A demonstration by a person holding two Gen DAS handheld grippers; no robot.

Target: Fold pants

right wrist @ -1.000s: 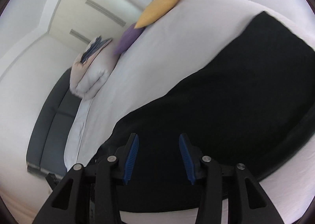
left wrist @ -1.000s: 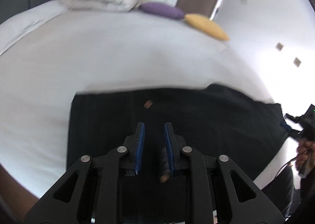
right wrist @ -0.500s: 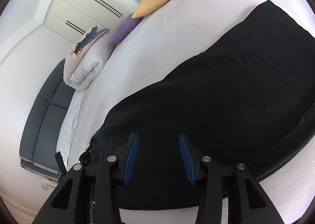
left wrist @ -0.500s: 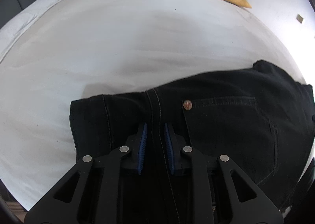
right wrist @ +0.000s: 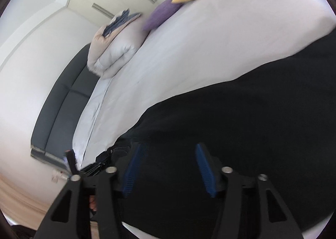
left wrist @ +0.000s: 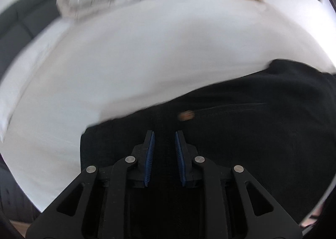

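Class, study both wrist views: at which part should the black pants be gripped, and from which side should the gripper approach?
Probably the waistband end of the black pants, near the copper button. That edge lies flat on the white bed with bare sheet beyond it, so come in low from the sheet side. The left gripper already hovers there; the right gripper is open.

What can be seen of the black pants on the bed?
The black pants are dark, denim-like fabric, lying flat across the near part of the white bed. One copper rivet or button shows by a faint pocket seam; blur hides finer detail. Both grippers are over the cloth; whether either touches or holds it cannot be told.
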